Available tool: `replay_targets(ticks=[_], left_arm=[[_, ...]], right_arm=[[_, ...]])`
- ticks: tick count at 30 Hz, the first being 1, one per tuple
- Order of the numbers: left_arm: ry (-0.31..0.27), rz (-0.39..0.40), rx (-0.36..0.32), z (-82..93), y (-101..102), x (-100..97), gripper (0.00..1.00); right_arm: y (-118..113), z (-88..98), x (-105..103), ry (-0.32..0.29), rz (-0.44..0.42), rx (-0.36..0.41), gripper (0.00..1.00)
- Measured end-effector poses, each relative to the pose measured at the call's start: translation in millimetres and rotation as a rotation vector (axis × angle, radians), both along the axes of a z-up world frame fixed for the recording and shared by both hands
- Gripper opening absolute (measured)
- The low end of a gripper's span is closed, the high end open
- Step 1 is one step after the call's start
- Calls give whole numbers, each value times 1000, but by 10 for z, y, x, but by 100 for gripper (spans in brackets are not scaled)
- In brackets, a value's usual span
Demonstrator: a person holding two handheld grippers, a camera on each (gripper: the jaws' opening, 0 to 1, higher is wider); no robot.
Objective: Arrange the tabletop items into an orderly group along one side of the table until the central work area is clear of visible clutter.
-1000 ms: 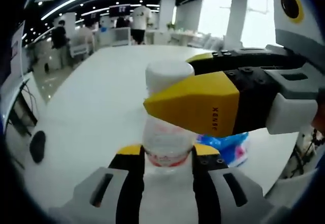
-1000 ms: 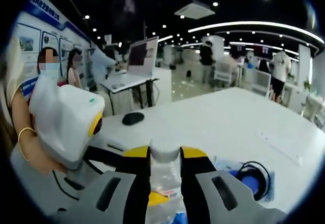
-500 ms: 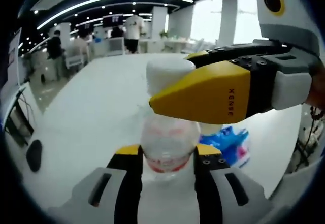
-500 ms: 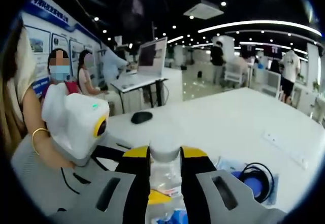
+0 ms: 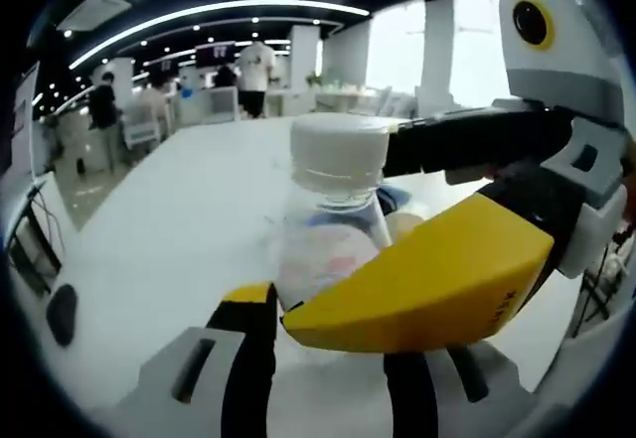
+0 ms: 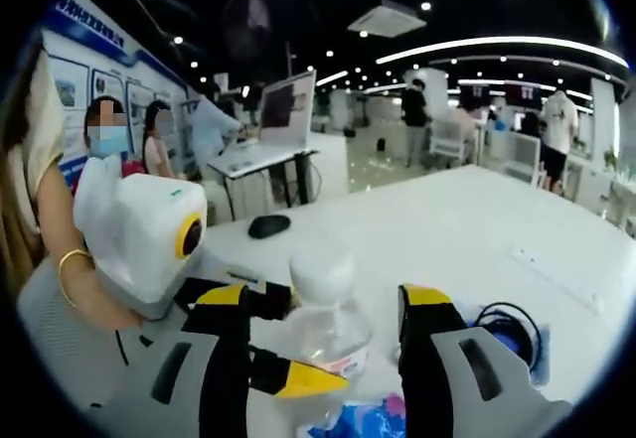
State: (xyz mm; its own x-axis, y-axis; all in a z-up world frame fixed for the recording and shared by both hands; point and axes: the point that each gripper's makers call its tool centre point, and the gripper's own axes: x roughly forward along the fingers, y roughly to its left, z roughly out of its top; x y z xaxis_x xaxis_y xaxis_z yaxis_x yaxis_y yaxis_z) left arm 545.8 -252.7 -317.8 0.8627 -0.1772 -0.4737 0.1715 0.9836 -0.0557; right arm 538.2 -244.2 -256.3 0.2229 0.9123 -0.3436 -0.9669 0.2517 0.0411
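A clear plastic bottle (image 5: 333, 229) with a white cap stands upright over the white table (image 5: 179, 219). My left gripper (image 5: 323, 301) is shut on its lower body. In the right gripper view the bottle (image 6: 323, 324) stands between the wide-apart jaws of my right gripper (image 6: 323, 296), which is open and not touching it. The left gripper (image 6: 303, 344) comes in there from the left, held by a hand with a bracelet. In the left gripper view the right gripper's yellow finger (image 5: 427, 289) crosses in front of the bottle's base, and its black finger lies behind the cap.
A black mouse (image 6: 268, 225) lies near the table's far edge. A blue packet (image 6: 358, 420) sits just under the bottle. A coiled black cable (image 6: 507, 334) on a blue item is at the right, a white power strip (image 6: 552, 269) beyond it. People sit at a desk with a monitor (image 6: 298, 105).
My right gripper has opened, letting go of the bottle's neck; its jaws now stand wide apart on either side. The left gripper still holds the bottle.
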Motion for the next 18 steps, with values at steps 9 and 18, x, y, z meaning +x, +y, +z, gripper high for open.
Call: replay_targets(ticks=[9, 18], left_arm=[[-6, 2, 14, -3, 3, 1, 39], [1, -39, 50, -39, -3, -1, 39]], right_arm=[[-2, -162, 19, 17, -3, -19, 58], [5, -269, 16, 57, 5, -24, 48]])
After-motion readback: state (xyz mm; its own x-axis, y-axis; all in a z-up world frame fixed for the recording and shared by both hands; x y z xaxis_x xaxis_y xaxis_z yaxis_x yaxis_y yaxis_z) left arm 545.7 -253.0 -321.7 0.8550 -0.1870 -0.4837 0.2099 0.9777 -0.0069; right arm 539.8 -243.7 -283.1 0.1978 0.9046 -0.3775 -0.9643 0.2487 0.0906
